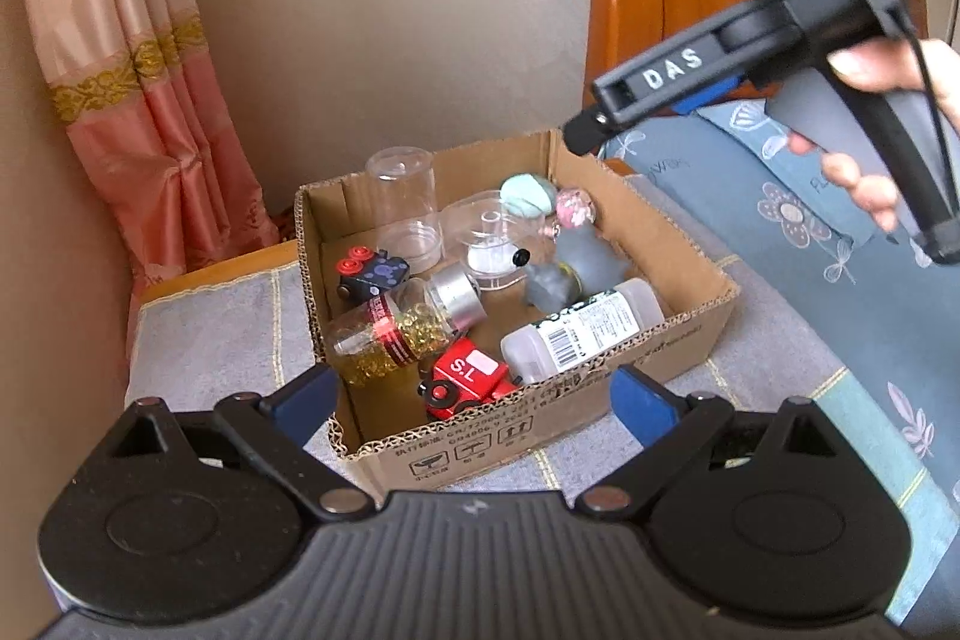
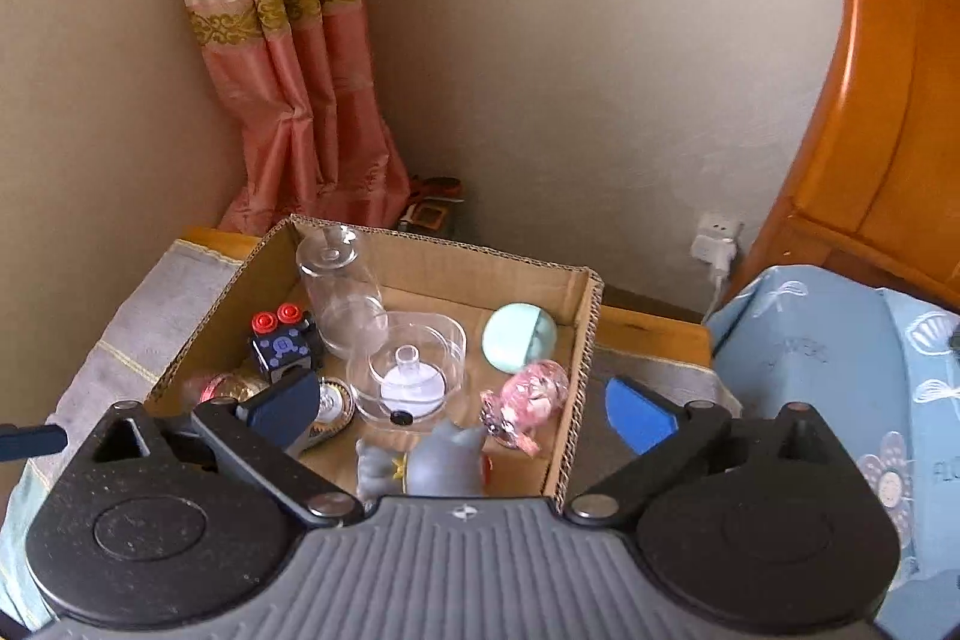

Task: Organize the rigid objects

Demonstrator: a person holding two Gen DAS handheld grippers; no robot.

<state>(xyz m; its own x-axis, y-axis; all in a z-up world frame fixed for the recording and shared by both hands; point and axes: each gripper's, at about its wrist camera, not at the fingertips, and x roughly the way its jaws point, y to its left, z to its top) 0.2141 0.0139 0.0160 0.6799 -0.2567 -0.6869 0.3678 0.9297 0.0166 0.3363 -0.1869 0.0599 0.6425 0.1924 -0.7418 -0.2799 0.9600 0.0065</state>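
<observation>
- One open brown corrugated cardboard box (image 1: 678, 334).
- Two clear plastic containers: one tall cylindrical jar (image 1: 403, 202) and one low round dish with a central spout (image 1: 489, 244).
- One clear bottle of gold beads with a silver cap (image 1: 390, 334).
- One white translucent plastic bottle with a barcode label (image 1: 582, 334).
- One red toy vehicle marked "S.L" (image 1: 471, 379).
- One black cube toy with two red round knobs (image 1: 369, 271).
- One mint-green egg-shaped object (image 1: 527, 195).
- One pink patterned glass ornament (image 1: 575, 209).
- One grey animal figurine (image 1: 564, 271).

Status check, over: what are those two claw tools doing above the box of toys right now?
Left gripper and right gripper: jaws open, empty. Brown cardboard box holds toys, bottles, clear jars. Nothing blocking.
</observation>
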